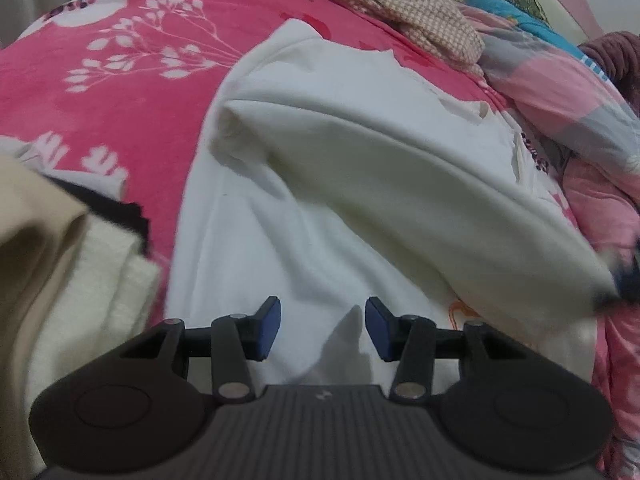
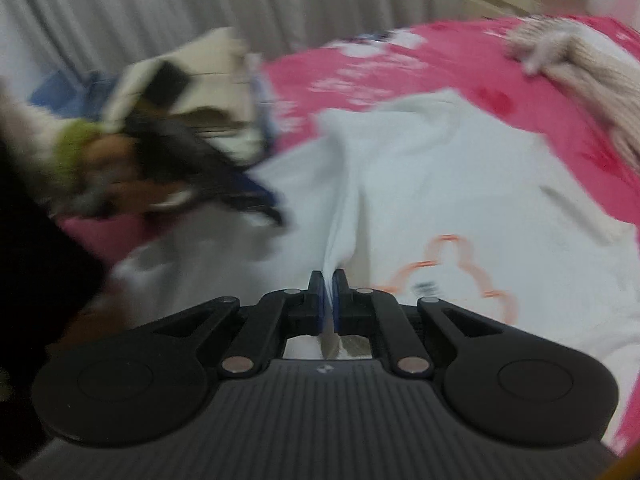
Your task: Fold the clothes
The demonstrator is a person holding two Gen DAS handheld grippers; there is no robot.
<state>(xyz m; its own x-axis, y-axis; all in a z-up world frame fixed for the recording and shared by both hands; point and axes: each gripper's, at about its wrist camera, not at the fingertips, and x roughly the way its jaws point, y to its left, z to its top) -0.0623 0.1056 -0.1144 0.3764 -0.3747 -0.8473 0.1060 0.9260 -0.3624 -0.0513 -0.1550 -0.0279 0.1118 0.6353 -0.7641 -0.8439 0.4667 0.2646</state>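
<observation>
A white shirt (image 1: 320, 168) lies spread on a red floral bedsheet (image 1: 132, 92), with one side lifted into a long fold running toward the right. My left gripper (image 1: 322, 328) is open just above the shirt's near part, with a small peak of cloth between its blue pads. In the right wrist view the same white shirt (image 2: 460, 184) shows an orange outline print (image 2: 452, 272). My right gripper (image 2: 328, 294) is shut on a raised ridge of the shirt. The view is blurred by motion.
A beige and cream garment pile (image 1: 60, 248) lies left of the shirt. A checked brown garment (image 1: 400, 12) and a plaid quilt (image 1: 560, 92) lie at the back right. A person's blurred hand with the other gripper (image 2: 168, 160) is at the left, with grey curtains (image 2: 160, 4) behind.
</observation>
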